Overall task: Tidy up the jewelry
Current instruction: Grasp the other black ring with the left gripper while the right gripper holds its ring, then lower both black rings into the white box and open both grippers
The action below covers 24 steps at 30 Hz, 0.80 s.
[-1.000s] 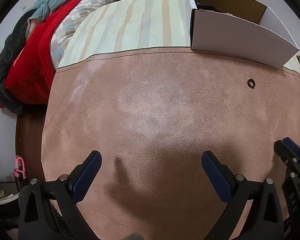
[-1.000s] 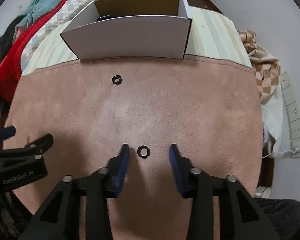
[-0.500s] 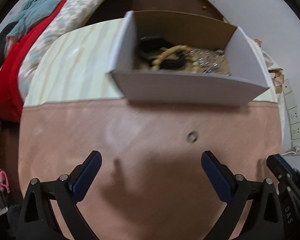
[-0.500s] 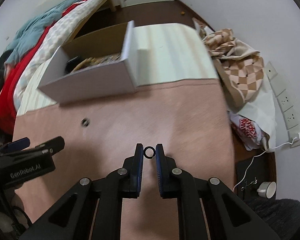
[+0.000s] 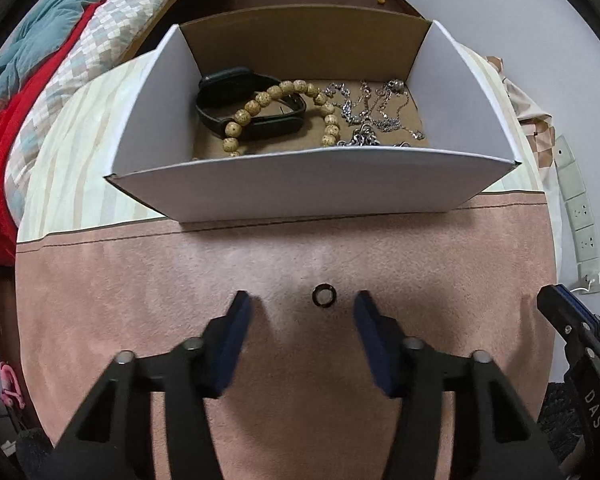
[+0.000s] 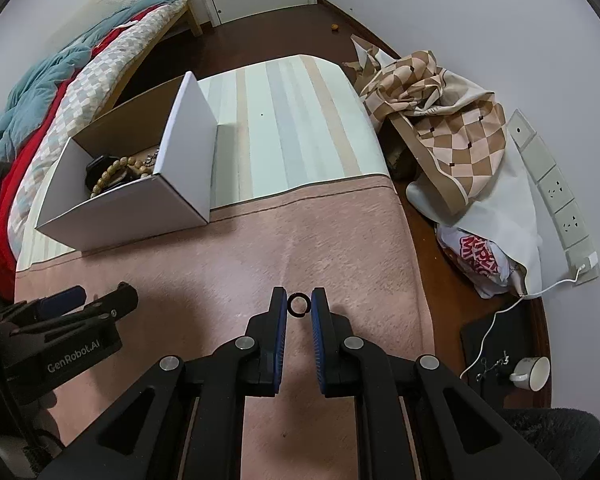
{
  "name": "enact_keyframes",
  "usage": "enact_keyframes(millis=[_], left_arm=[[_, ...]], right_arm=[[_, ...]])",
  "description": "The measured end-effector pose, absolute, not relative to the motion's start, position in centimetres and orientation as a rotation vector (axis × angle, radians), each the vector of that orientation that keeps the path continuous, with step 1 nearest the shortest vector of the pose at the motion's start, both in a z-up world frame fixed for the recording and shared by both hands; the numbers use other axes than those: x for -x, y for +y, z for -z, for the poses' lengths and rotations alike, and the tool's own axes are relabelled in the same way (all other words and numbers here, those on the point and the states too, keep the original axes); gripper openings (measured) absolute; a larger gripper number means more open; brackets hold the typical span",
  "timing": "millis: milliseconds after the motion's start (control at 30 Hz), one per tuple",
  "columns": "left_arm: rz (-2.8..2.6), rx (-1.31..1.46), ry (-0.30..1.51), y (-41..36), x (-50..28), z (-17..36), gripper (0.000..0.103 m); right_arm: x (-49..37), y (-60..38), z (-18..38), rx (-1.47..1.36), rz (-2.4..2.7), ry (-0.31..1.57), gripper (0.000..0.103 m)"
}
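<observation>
**Q:** Left wrist view: how do the fingers stand, and where is the ring?

**A:** The left gripper [image 5: 300, 306] points down at the pink cloth [image 5: 140, 280] that covers the near part of the bench. Its fingers have just been closing and now stand half apart. A dark ring [image 5: 324, 295] lies flat on the cloth between them, nearer the right finger, touched by neither. Just beyond, at the cloth's far edge, stands the white box [image 5: 300, 188]. It holds a black watch [image 5: 236, 96], a wooden bead bracelet [image 5: 260, 100] and silver chains [image 5: 372, 108].

**Q:** Right wrist view: what does the other gripper hold?

**A:** The right gripper [image 6: 299, 304] has its fingers drawn narrow on a second black ring [image 6: 299, 305], pinched upright between the pads at their tips, above the cloth near the bench's right edge. The white box sits toward the far left of the bench, and the left gripper shows at the left border.
</observation>
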State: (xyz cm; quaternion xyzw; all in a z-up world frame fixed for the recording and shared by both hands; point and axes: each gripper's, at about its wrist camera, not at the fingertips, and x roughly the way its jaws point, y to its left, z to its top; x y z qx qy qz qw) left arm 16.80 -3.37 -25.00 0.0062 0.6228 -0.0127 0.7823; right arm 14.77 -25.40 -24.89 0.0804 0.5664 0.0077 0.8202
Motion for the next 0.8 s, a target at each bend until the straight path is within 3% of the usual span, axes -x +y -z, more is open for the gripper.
enact_keyframes(millis=[100,300,367,800], left_arm=[[0.025,-0.011,1.34,-2.9,-16.9,25.1,0.043],[0.035,-0.011,1.319,-2.9,-16.9,24.9,0.024],[0.04,-0.009,1.315,-3.0,-16.8,24.9,0.013],[0.062,-0.002,1.207,-2.7,-14.4,20.2,0.01]], right_arm=[[-15.1,-25.4,25.0,-0.172,-0.015,1.208,0.013],[-15.0,-25.4,25.0,-0.17,-0.012,1.209,0.013],[-15.1,-25.4,24.9,-0.168,-0.011,1.207,0.013],[-15.0,-25.0,21.9,-0.18,-0.035,1.148,0.013]])
